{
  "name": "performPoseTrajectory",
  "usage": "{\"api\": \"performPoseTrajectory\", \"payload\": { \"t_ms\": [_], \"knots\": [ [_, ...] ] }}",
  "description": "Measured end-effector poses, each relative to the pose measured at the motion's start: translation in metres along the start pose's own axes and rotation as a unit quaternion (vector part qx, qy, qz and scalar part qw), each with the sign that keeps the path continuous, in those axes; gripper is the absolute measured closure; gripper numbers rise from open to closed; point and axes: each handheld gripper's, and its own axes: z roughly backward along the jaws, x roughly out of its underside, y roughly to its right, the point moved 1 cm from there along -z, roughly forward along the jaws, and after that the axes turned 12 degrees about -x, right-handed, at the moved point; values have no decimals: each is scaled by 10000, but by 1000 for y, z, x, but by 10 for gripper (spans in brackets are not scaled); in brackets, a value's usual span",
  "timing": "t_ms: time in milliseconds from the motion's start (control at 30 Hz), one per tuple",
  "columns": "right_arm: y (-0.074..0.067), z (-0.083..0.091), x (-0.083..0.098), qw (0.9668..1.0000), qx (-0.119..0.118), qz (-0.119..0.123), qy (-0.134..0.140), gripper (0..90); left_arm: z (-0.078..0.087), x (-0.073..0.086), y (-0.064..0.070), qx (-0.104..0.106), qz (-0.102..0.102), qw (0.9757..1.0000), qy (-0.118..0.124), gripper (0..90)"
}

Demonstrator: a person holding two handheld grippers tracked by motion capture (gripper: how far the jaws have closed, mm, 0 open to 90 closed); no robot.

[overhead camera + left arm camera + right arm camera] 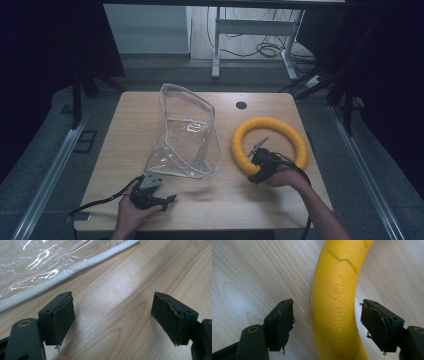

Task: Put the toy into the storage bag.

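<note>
Two hands come in from the near edge of the wooden table (125,120). Each hand holds a black gripper.

Look at the yellow ring (270,145) first. It lies flat on the table, on the right half. It is thick and round like a big donut. In the right gripper view you can read raised words on it, "Play, enjoy". A small dark hole (241,105) in the table top sits just past the ring, on the far side.

The right gripper (327,325) is at the near side of the ring. Its two jaws are spread apart, one on each side of the yellow tube. Neither jaw touches the tube. The right hand (286,177) is just behind it, by the ring's near edge.

Left of the ring lies a clear plastic bag (187,132) with a pale grey trim. Part of it stands up and part lies flat. It is near the ring but does not touch it.

The left gripper (112,322) is well away from the ring, near the bag's near corner. Its jaws are apart too, with bare wood between them. The left hand (131,212) holds it low over the table.
</note>
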Motion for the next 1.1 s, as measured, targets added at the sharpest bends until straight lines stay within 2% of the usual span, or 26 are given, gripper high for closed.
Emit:
{"api": "performPoseTrajectory", "payload": {
  "t_ms": [400,467,567,633,800,967,1100],
  "knots": [
    [7,-11,-5,9989,-64,34,-457,376,-1,0,0,-5,-6,10000,-25,187],
    [7,-11,-7,9989,-144,17,-455,412,-2,1,1,4,-8,10000,-25,187],
    [9,-9,-9,9987,-91,-12,-504,499,-2,1,1,9,0,10000,-31,187],
    [12,-9,-10,9983,-210,-5,-548,505,-2,1,1,8,-6,10000,-26,187],
    [13,-9,-11,9975,-274,108,-635,512,-1,0,0,-3,-19,10000,-12,188],
    [12,-3,-13,9978,-248,151,-603,516,-2,0,0,-7,-16,10000,-15,188],
    [12,7,-14,9986,-292,182,-404,517,-1,0,0,-15,-11,10000,-5,189]
  ]
}}
